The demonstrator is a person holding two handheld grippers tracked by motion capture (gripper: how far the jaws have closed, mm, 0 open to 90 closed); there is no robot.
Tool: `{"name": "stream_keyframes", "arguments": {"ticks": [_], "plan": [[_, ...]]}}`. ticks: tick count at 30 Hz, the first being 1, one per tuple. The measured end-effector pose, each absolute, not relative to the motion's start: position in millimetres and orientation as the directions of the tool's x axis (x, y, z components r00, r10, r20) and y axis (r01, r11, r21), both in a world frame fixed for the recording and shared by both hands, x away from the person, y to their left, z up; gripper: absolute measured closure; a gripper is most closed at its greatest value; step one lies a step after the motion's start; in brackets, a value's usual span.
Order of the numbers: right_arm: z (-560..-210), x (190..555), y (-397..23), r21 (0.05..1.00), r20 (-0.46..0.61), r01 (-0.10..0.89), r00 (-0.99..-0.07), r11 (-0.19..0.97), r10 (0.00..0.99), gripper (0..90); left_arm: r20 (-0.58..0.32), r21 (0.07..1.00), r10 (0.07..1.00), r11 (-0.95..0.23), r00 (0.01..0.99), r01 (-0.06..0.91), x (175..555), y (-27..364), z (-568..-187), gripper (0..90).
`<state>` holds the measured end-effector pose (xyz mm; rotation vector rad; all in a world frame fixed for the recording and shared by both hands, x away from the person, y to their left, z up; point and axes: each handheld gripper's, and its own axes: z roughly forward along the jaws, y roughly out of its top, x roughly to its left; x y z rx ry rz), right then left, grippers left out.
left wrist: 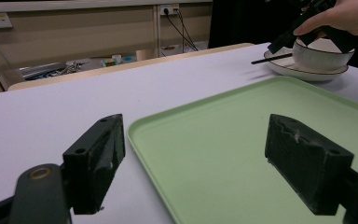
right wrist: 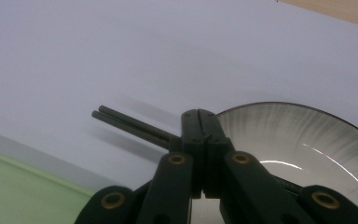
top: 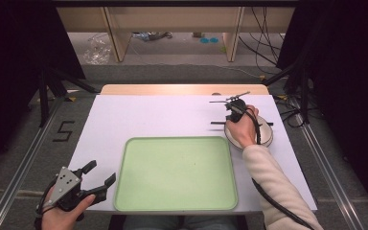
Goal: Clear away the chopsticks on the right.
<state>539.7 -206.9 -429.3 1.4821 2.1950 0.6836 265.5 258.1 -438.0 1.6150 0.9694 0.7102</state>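
Two chopsticks (right wrist: 130, 125) overhang the plate (right wrist: 307, 140) rim.

green tray (top: 177, 173) flat on white counter (top: 139, 117), front centre; taped "5" (top: 63, 131) on floor, left of counter

Grey floor (top: 182, 72), wooden shelving (top: 172, 19) behind table.

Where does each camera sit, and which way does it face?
High view: above the person's side, looking forward and down on the table, tray and both forearms.
Left gripper view: on the left claw, looking across the tray past its open jaws to the bowl.
Right gripper view: on the right claw, shut on the chopsticks, over the plate.
All share the tray.
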Motion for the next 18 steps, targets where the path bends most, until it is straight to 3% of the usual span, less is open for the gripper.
{"name": "stream_keyframes", "arguments": {"ticks": [18], "plan": [[-435.2, 544.6, -209.0, 0.573, -0.058, 0.762, -0.331, 0.303, 0.942, 90.0, -0.029, 0.968, 0.871, -0.099, 0.491, 0.232, 265.5, 258.2, -437.8, 20.0]]}}
